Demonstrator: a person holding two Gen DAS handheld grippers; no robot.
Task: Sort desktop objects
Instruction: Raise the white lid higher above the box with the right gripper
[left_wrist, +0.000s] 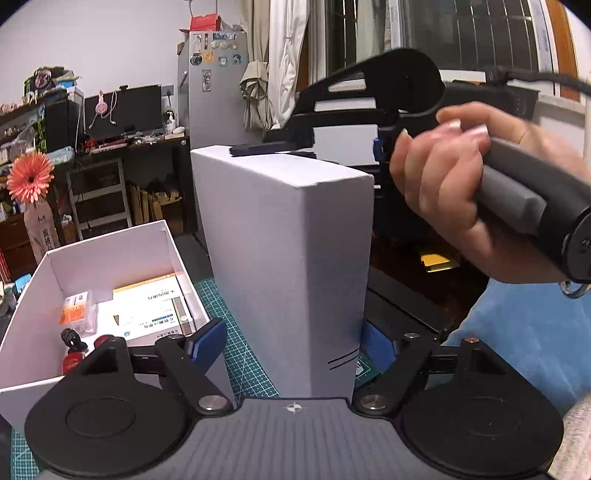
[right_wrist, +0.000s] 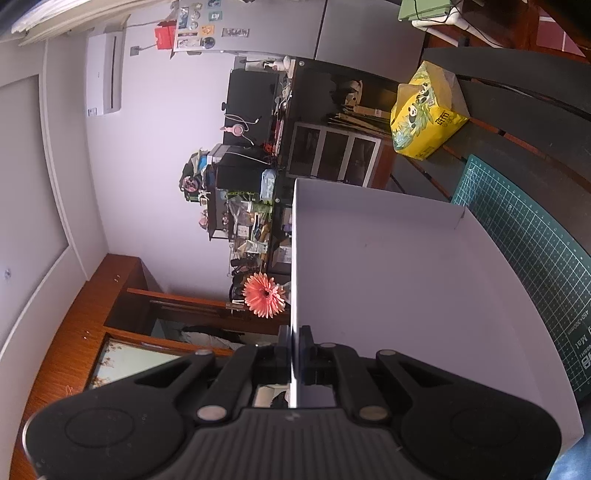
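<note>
**Lid held upright beside the open box**

Left wrist view: the white lid (left_wrist: 291, 258) is standing on edge on the green cutting mat (left_wrist: 236, 332), between the pads of the left gripper (left_wrist: 291, 347). Its jaws are sitting partly open; the blue left pad (left_wrist: 207, 347) is showing a gap to the lid, and the right pad is mostly hidden behind it, so contact cannot be told. The right gripper (left_wrist: 273, 147) is reaching in from the right, held in a hand (left_wrist: 454, 184), and pinching the lid's top edge.

Right wrist view, rolled sideways: the right gripper (right_wrist: 295, 341) is showing its jaws closed on the lid's (right_wrist: 388, 295) thin wall. Only here is a yellow tissue pack (right_wrist: 424, 118) with panda print showing on the table. The mat's (right_wrist: 535, 258) edge print is reading "Mat".

Only the left view is showing the open white box (left_wrist: 110, 251), standing left of the lid. It is holding medicine cartons (left_wrist: 155, 310) with Chinese print too small to read, an orange-labelled clear case (left_wrist: 77, 310) and a red item (left_wrist: 74, 358).

An orange flower (left_wrist: 29, 177) is standing behind.
</note>
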